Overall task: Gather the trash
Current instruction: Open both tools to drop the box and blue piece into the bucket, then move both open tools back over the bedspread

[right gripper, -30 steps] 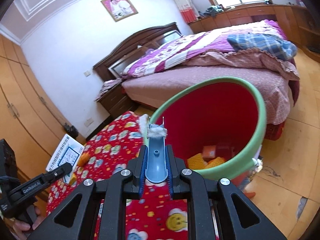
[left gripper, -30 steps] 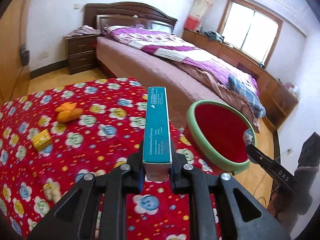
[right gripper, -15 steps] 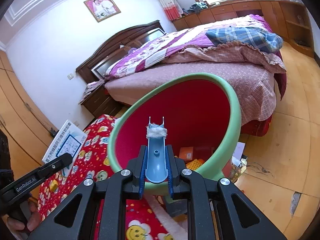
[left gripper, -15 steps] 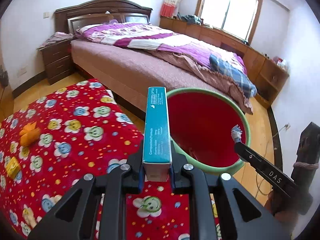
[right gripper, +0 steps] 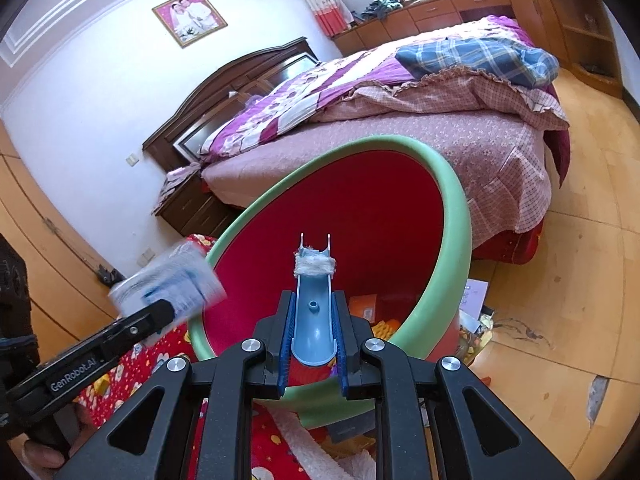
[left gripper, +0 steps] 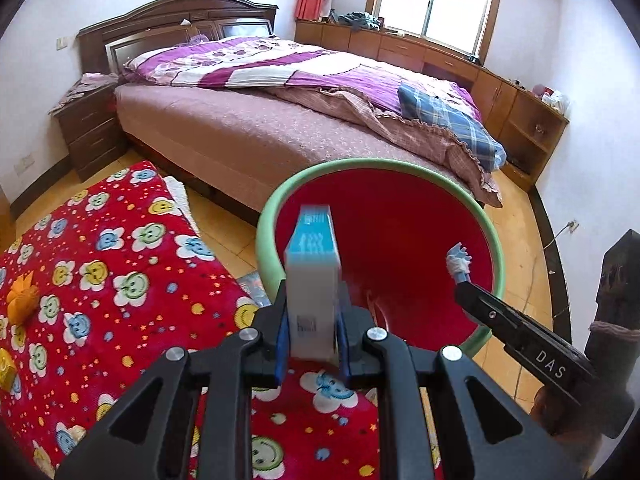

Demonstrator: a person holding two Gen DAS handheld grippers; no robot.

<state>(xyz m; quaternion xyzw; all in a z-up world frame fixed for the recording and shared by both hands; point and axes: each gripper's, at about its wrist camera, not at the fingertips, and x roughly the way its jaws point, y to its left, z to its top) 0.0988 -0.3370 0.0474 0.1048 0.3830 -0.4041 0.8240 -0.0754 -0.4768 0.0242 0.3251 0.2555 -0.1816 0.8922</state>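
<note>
A red bin with a green rim (left gripper: 264,240) stands tilted beside the blanket, its mouth facing me. My left gripper (left gripper: 312,320) is shut on a white and teal carton (left gripper: 312,264), which leans over the bin's near rim. In the right wrist view the carton (right gripper: 168,280) looks blurred at the bin's left edge. My right gripper (right gripper: 314,320) is shut on a blue trough-shaped plastic piece (right gripper: 314,292) with white fluff at its tip, pointing into the bin (right gripper: 456,200). Orange and yellow scraps (right gripper: 372,316) lie at the bin's bottom.
A red smiley-print blanket (left gripper: 100,280) covers the surface at left, with an orange scrap (left gripper: 22,296) and a yellow block (left gripper: 6,368) on it. Loose litter (right gripper: 474,304) lies on the wooden floor by the bin. A large bed (left gripper: 280,120) stands behind.
Both grippers have moved closer to the bin's mouth, the left one swinging right off the blanket. The carton has tipped in the left jaws and now shows its white face.
</note>
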